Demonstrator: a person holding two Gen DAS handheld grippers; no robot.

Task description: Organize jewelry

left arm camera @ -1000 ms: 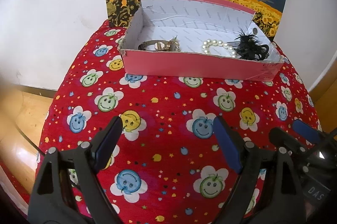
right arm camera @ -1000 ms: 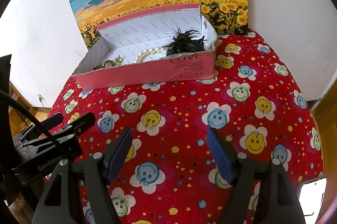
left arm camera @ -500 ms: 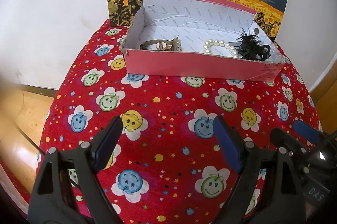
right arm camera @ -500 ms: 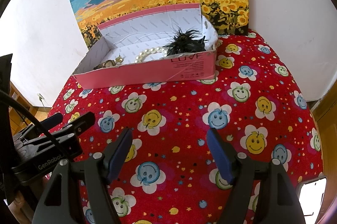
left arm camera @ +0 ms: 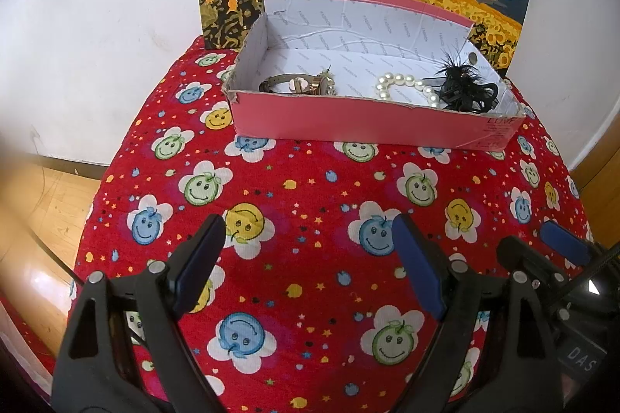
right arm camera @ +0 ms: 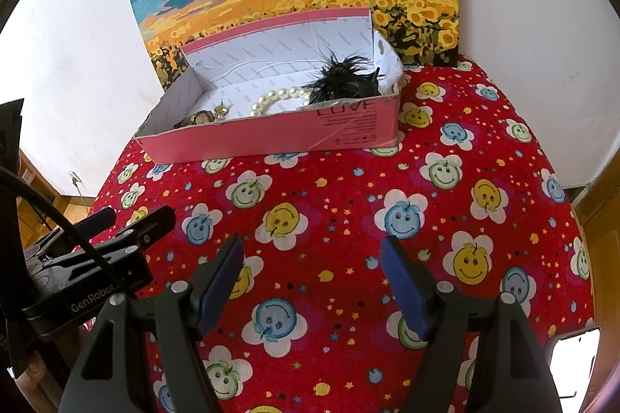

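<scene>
Little was changed since the earlier frames — only a slight drift of view. Both the left gripper (left arm camera: 308,246) and right gripper (right arm camera: 312,267) were held spread and empty, well short of the box (left arm camera: 368,126). Watch (left arm camera: 296,83), pearls (left arm camera: 407,87) and feather clip (left arm camera: 465,91) lay inside — sorting seemed finished, or a reach forward was needed.
</scene>
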